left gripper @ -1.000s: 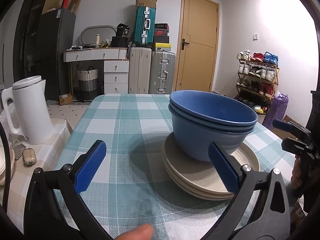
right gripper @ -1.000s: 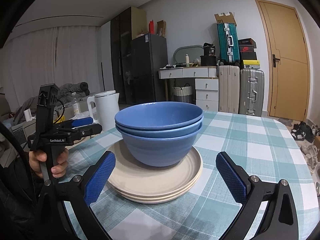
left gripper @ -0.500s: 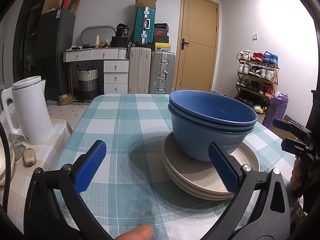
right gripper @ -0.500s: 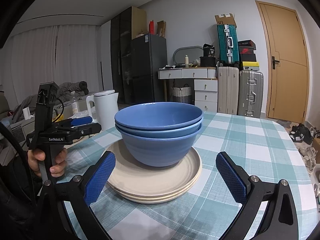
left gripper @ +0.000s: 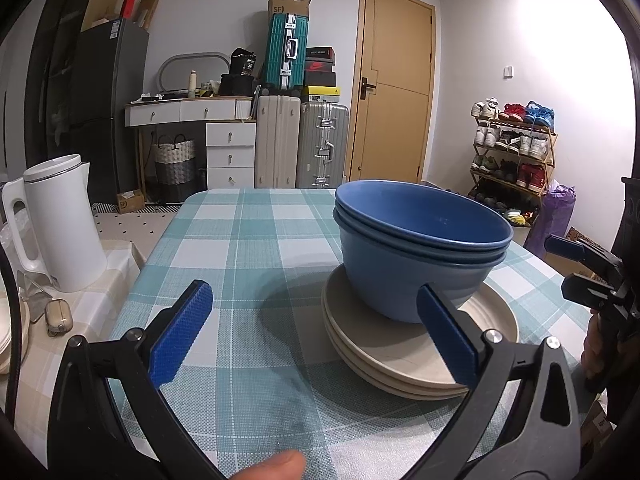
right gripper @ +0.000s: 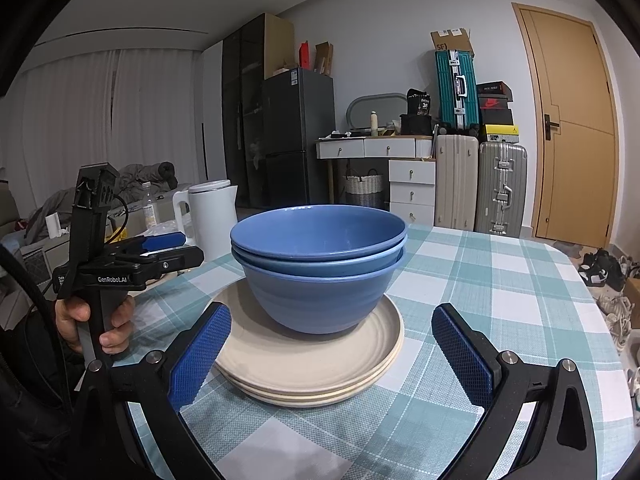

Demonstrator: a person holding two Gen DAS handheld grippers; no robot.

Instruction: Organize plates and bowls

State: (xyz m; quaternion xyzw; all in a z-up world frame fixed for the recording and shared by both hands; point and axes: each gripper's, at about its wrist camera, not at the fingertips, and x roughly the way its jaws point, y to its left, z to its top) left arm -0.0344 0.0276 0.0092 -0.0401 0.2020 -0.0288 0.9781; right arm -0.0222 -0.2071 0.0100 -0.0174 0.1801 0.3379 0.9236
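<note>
Three nested blue bowls [left gripper: 416, 256] sit on a stack of cream plates [left gripper: 404, 356] on the checked tablecloth [left gripper: 248, 256]. The stack also shows in the right wrist view, bowls [right gripper: 320, 272] on plates [right gripper: 312, 364]. My left gripper [left gripper: 316, 332] is open and empty, just in front of the stack and to its left. My right gripper [right gripper: 332, 356] is open and empty, with the plates between its fingers' line of sight. Each gripper appears in the other's view: the right one [left gripper: 588, 268] and the left one [right gripper: 156, 252].
A white kettle [left gripper: 56, 224] stands on a side surface left of the table, with a small case [left gripper: 58, 316] beside it. Suitcases [left gripper: 300, 140], drawers, a door and a shoe rack [left gripper: 512, 152] lie beyond the table's far edge.
</note>
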